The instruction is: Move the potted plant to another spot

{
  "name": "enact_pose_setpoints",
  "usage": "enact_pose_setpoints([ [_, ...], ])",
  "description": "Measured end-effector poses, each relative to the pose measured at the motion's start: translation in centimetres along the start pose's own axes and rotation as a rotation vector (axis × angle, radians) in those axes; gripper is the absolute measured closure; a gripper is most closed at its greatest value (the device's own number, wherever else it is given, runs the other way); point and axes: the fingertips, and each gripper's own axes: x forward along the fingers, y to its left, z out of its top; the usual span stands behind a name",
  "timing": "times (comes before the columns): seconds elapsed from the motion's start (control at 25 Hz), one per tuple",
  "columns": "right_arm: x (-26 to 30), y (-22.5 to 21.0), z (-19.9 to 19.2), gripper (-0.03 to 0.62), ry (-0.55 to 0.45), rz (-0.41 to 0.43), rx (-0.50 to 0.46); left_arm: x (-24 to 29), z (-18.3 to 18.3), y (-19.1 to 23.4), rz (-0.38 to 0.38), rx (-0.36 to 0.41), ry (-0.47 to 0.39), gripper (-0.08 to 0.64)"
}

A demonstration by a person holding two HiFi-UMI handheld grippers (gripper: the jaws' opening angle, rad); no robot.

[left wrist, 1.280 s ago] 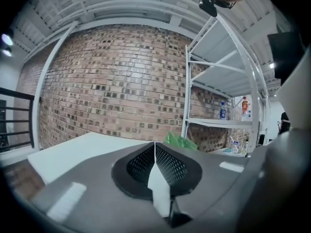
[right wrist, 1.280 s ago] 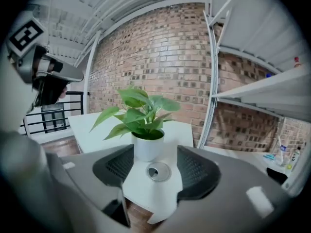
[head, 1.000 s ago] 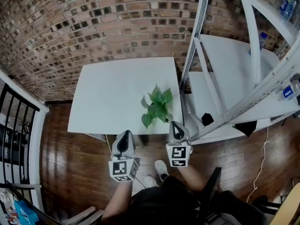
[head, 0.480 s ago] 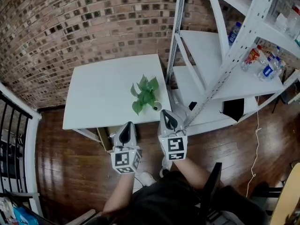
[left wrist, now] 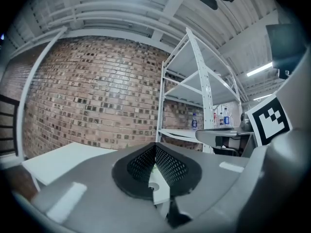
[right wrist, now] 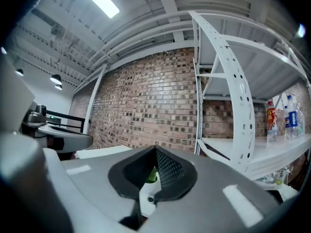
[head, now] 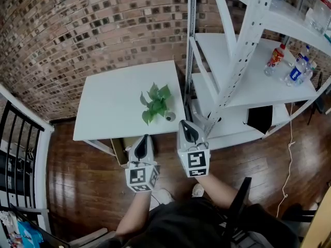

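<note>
Potted plant (head: 155, 103) sits at about 4 o'clock on the white surface (head: 106, 105), near the edge by the person and close to the white rack (head: 243, 45). Left gripper (head: 145, 138) and right gripper (head: 185, 124) are both off the surface, at 6 o'clock of the plant. Jaws are clenched on both, nothing between them.

Handling guess: light and top-heavy, with soft, floppy leaves that bruise easily. Don't grab the foliage. Take the small pale pot (head: 169, 117) at its rim or wall, which looks stiff and maybe slick. Keep it upright so no soil spills.
</note>
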Motion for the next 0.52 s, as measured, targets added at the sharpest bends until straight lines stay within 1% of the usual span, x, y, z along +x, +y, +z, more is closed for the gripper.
enact_pose_setpoints([
  [0.2, -0.7, -0.8, 1.2, 0.591, -0.025, 0.026, -0.012, 0.3, 1.1, -1.6, 0.014, 0.012, -0.015, 0.546],
  [0.52, -1.9, -1.2, 1.1, 0.591, -0.02, 0.048, -0.029, 0.0, 1.4, -3.4, 0.018, 0.024, -0.014, 0.546],
])
